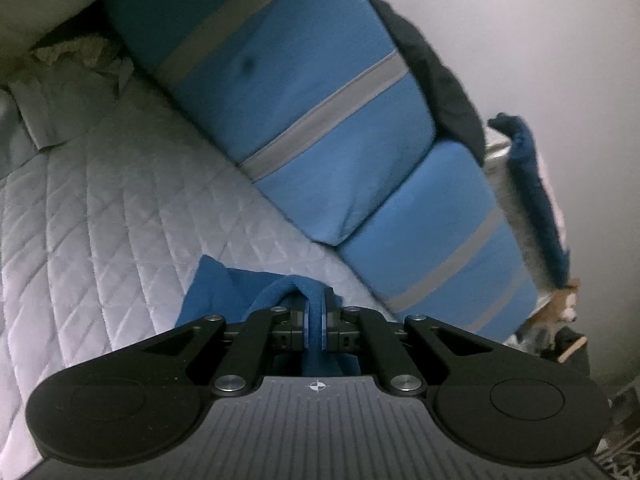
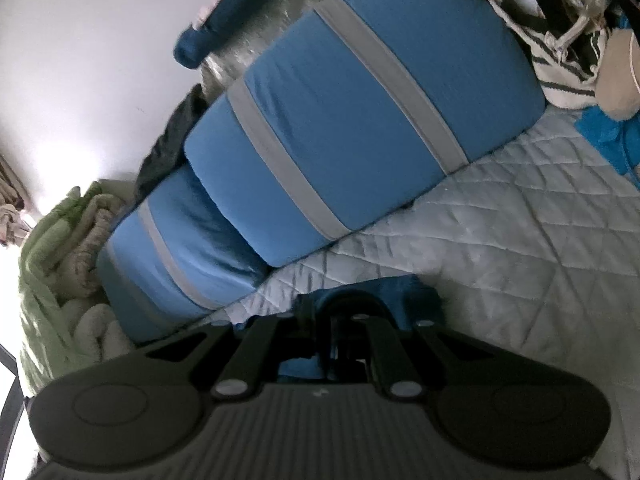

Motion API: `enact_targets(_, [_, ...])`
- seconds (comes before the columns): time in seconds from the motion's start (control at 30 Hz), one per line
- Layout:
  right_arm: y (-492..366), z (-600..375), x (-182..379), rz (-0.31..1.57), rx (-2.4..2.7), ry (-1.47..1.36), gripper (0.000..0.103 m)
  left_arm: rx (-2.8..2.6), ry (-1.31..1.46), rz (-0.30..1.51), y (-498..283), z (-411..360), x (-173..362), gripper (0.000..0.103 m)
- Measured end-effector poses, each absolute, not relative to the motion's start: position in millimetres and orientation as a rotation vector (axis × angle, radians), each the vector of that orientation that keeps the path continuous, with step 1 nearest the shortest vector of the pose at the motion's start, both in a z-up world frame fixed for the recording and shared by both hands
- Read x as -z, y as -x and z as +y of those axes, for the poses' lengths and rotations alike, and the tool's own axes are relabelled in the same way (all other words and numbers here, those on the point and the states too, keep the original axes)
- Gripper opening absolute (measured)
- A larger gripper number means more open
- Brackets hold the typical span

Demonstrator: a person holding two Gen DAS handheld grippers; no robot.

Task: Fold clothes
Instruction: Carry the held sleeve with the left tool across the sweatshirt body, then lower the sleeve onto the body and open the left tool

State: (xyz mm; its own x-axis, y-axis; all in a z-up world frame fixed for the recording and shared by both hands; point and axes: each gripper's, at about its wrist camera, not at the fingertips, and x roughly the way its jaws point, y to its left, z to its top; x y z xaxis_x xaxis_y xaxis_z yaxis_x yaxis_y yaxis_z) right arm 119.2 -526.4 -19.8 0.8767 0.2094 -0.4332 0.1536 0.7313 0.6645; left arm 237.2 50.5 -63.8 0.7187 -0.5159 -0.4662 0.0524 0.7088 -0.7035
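My left gripper (image 1: 315, 322) is clenched on a fold of the blue cloth (image 1: 224, 292); the fabric loops up over my closed fingers (image 1: 300, 320) and hangs down between them, while the rest of it spreads to the left over the quilt (image 1: 100, 216). The cloth sits near the quilt's edge that meets the cushions (image 1: 304, 120), which are blue with grey stripes.

My right gripper (image 2: 332, 336) is also in the blue cloth (image 2: 404, 292). The fabric bunches around the fingers (image 2: 316, 336) and shows below them, and they look drawn together on it, though the view is dark and blurred there. This end of the cloth also lies on the quilt (image 2: 520, 232), close to the cushions (image 2: 360, 120).

A dark garment (image 1: 440, 80) is draped behind the cushions, against the wall (image 1: 520, 20). In the right view, green and white bedding (image 2: 60, 248) is piled at the left, and a striped bag (image 2: 560, 68) lies at the top right.

I can read no writing or brand anywhere; the only mark is a small crosshair (image 1: 318, 386) on my left gripper's body.
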Motion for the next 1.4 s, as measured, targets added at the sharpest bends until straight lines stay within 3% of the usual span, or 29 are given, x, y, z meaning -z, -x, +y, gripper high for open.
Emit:
enact_targets(0.47, [-172,-534,87,0.644,0.017,-0.784,0.008,0.247,0.727,0.866,-283,50,134,0.006])
enact_targets(0.57, [-176,-537,101,0.673,0.029,-0.818,0.014,0.257,0.771,0.889,-285,54,147,0.008])
enact_targets(0.6, [-177,-538,105,0.683,0.033,-0.833,0.037,0.269,0.785,0.89,-284,56,148,0.015])
enact_targets(0.67, [-176,-541,109,0.69,0.021,-0.871,0.06,0.299,0.811,0.886,-281,59,148,0.031])
enact_targets(0.7, [-175,-542,109,0.692,0.012,-0.883,0.077,0.314,0.824,0.883,-279,60,148,0.041])
enact_targets(0.73, [-174,-542,108,0.691,-0.005,-0.888,0.085,0.329,0.837,0.881,-277,62,147,0.045])
enact_targets(0.83, [-170,-538,103,0.719,-0.046,-0.855,0.088,0.354,0.822,0.909,-271,59,144,0.052])
enact_targets(1.17, [-159,-526,95,0.826,-0.145,-0.756,0.089,0.436,0.627,1.036,-260,29,141,0.048])
enact_targets(1.27, [-159,-524,91,0.832,-0.148,-0.728,0.084,0.411,0.569,1.066,-260,23,140,0.024])
enact_targets(1.37, [-159,-521,87,0.839,-0.152,-0.701,0.059,0.416,0.56,1.079,-262,20,137,0.011])
enact_targets(1.4, [-159,-521,85,0.841,-0.153,-0.692,0.044,0.421,0.561,1.076,-263,20,134,0.009])
